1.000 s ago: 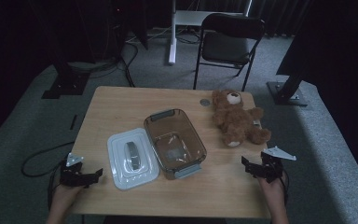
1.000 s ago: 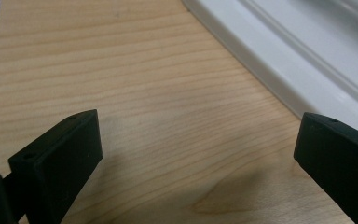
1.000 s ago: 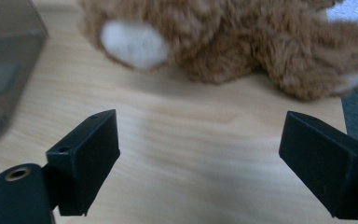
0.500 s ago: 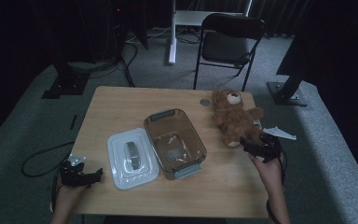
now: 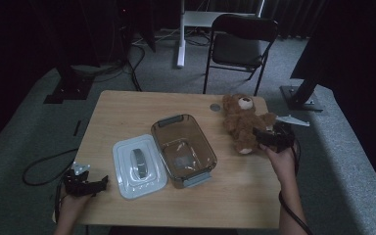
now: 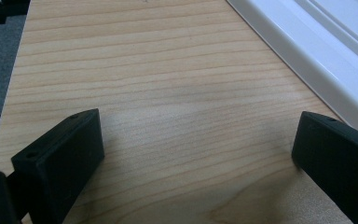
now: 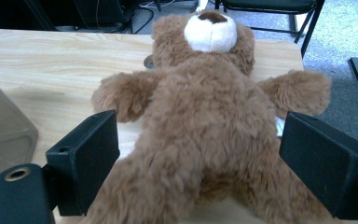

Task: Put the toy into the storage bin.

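You are working at a wooden table (image 5: pixel 127 120) that stands on grey carpet, with a dark folding chair (image 5: pixel 241 41) beyond its far edge. Largest on the tabletop is the clear plastic container (image 5: pixel 183 149), open and sitting near the middle. Its white lid (image 5: pixel 138 165) lies flat just beside it on your left, touching or almost touching the container's wall.

The brown teddy bear (image 5: pixel 242 122) lies on its back at the far right of the table, head toward the chair and legs toward you. A small round grey disc (image 5: pixel 215 106) rests on the wood just left of the bear's head.

Your right gripper (image 5: pixel 270 138) is at the bear's lower body. In the right gripper view its jaws stand wide apart, one on each side of the bear (image 7: pixel 205 140) at the hips, and the fur lies between them; they are spread, not clamped, and whether the pads touch the fur I cannot tell. The container's wall (image 7: pixel 2 135) shows at the left of that view, apart from the bear, and the bear's arms stretch out beyond the jaws.

Your left gripper (image 5: pixel 95 185) sits low at the near left corner of the table, well apart from the bear. Its jaws are released and wide, with bare wood between them, and the lid's white rim (image 6: pixel 307 56) runs just beside one jaw.
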